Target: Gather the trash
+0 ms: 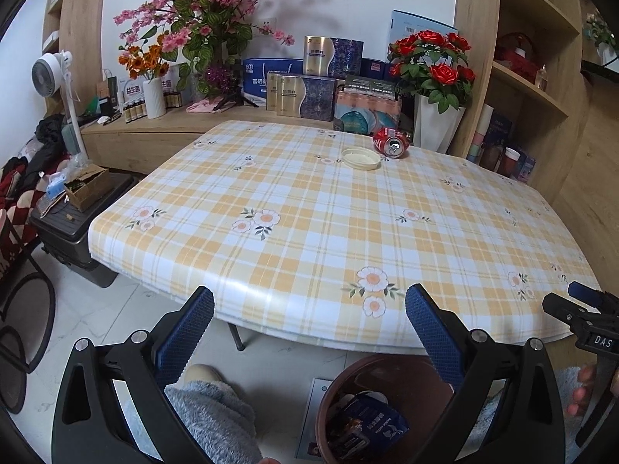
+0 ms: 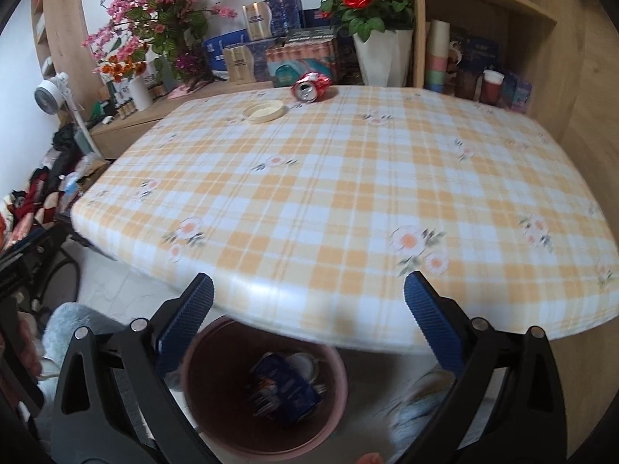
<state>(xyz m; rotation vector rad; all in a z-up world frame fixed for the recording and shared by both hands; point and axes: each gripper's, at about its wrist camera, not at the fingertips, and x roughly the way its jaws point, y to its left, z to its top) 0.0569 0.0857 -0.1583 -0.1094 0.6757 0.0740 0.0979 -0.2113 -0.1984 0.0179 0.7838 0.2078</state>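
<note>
A crushed red soda can (image 1: 390,144) (image 2: 312,86) lies on its side at the far edge of the checked tablecloth (image 1: 309,232) (image 2: 348,193). Just in front of it rests a cream round lid (image 1: 361,158) (image 2: 264,111). A brown bin (image 1: 329,410) (image 2: 216,406) stands on the floor under the near table edge, with a dark blue carton (image 1: 373,425) (image 2: 284,390) and other rubbish inside. My left gripper (image 1: 309,332) is open and empty over the near table edge. My right gripper (image 2: 309,321) is open and empty above the bin, and shows from the side at the right edge as right gripper (image 1: 584,309).
A white vase of red roses (image 1: 435,123) (image 2: 383,58) and stacked boxes (image 1: 305,96) crowd the wooden ledge behind the table. Shelves (image 1: 534,96) rise at the right. A fan (image 1: 50,73), a black case (image 1: 73,239) and clothes sit at the left. A person's fleece-clad knee (image 1: 209,410) is below.
</note>
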